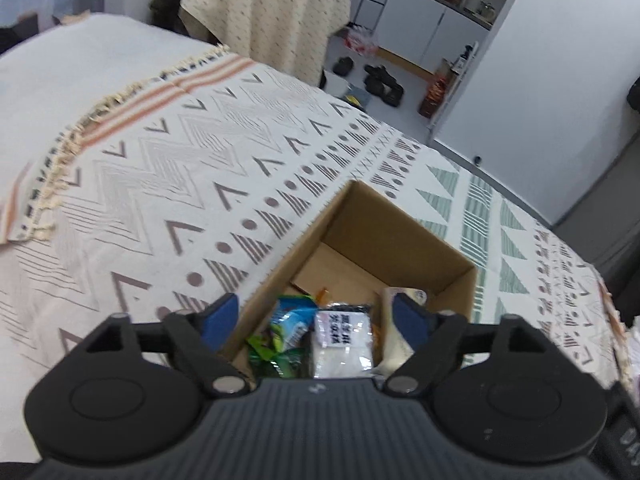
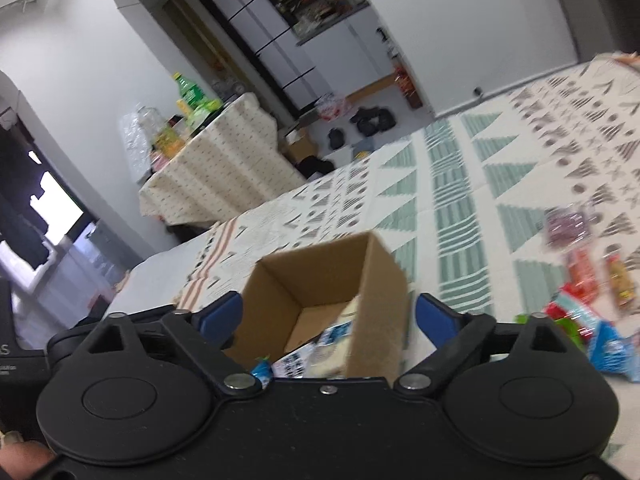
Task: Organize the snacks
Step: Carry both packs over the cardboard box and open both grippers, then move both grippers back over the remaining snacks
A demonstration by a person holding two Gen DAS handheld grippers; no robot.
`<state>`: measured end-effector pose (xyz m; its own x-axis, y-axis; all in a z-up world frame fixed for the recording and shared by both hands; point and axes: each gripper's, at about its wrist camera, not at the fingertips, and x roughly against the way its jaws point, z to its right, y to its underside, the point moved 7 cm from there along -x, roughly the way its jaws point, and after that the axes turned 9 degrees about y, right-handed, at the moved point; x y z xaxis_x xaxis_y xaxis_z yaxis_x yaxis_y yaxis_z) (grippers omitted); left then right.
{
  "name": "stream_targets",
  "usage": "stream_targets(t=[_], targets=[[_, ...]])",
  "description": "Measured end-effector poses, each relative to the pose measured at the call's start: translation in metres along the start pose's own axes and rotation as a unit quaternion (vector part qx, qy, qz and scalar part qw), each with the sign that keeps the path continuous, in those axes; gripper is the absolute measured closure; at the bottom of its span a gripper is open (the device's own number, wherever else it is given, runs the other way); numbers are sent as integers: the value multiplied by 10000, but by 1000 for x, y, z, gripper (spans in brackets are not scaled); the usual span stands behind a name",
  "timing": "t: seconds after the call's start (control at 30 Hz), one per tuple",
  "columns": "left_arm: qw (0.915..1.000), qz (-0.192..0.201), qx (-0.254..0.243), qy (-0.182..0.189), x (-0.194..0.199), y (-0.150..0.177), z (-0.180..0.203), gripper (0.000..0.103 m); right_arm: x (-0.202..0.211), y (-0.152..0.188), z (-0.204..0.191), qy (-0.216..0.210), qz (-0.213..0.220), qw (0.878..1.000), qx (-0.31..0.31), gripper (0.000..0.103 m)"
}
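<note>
An open cardboard box [image 1: 400,236] sits on a patterned cloth. Inside lie a green and blue snack packet [image 1: 286,330], a clear packet with a white label [image 1: 342,340] and a pale wrapped snack [image 1: 394,336]. My left gripper [image 1: 316,320] is open and empty, hovering over the box's near end. In the right wrist view the same box [image 2: 376,300] is close ahead, with packets [image 2: 320,344] showing inside. My right gripper [image 2: 330,318] is open and empty, its fingers either side of the box. Several loose snack packets [image 2: 588,292] lie on the cloth to the right.
The patterned cloth [image 1: 168,184] covers a wide surface, its fringed edge [image 1: 68,148] at the left. A draped table [image 2: 216,160] with bottles stands beyond. Shoes and bags [image 1: 380,80] lie on the floor near white cabinets.
</note>
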<state>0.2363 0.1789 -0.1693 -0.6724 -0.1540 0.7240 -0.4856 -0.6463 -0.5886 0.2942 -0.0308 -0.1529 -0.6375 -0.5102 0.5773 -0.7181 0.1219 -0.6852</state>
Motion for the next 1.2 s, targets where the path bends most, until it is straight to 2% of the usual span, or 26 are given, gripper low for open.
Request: stream_targets(t=[0.1, 0.2, 0.5, 0.83, 1.1, 1.2], targets=[[9999, 123, -81, -45, 7, 2, 4, 16, 11, -5, 10, 273, 239, 9992, 164, 0], [9998, 153, -123, 21, 12, 6, 11, 16, 20, -9, 20, 540, 270, 9976, 329, 0], [9989, 262, -328, 205, 29, 24, 45, 16, 51, -26, 39, 751, 342, 9941, 699, 0], [9955, 243, -813, 430, 40, 48, 85, 16, 82, -27, 76, 847, 313, 9942, 578, 0], [9936, 64, -856, 732, 41, 71, 111, 16, 96, -28, 109, 1103, 283, 9934, 107, 0], [9930, 2, -873, 792, 40, 77, 118, 16, 101, -27, 115, 1181, 354, 9923, 111, 0]])
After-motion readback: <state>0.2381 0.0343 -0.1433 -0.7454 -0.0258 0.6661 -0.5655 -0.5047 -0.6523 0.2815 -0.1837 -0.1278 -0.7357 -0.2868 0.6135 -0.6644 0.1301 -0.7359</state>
